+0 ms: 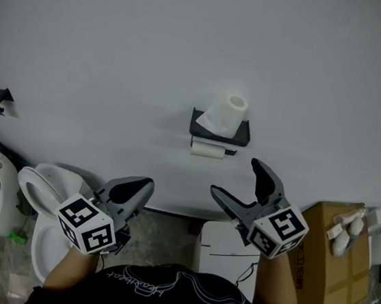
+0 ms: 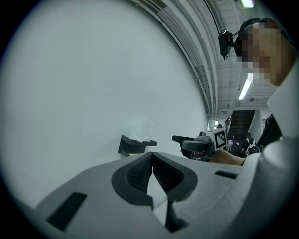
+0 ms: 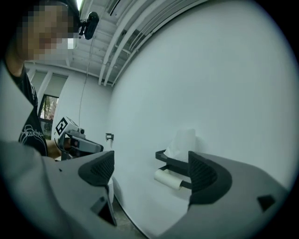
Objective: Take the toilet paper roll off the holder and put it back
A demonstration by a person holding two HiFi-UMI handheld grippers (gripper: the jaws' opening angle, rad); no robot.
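A black wall holder (image 1: 220, 132) carries a white toilet paper roll (image 1: 208, 150) on its lower bar. A second roll (image 1: 227, 114) stands upright on its top shelf with a loose sheet hanging. In the right gripper view the bar roll (image 3: 168, 179) and the holder (image 3: 174, 163) show between the jaws, some way off. My right gripper (image 1: 238, 180) is open and empty, below and right of the holder. My left gripper (image 1: 137, 191) is shut on nothing, low at the left. From the left gripper view the holder (image 2: 133, 144) is far ahead.
A white toilet (image 1: 44, 219) with raised lid sits at the lower left. A small black wall hook (image 1: 0, 100) is at the far left. A white bin (image 1: 223, 252) and a cardboard box (image 1: 332, 258) stand on the floor at the right.
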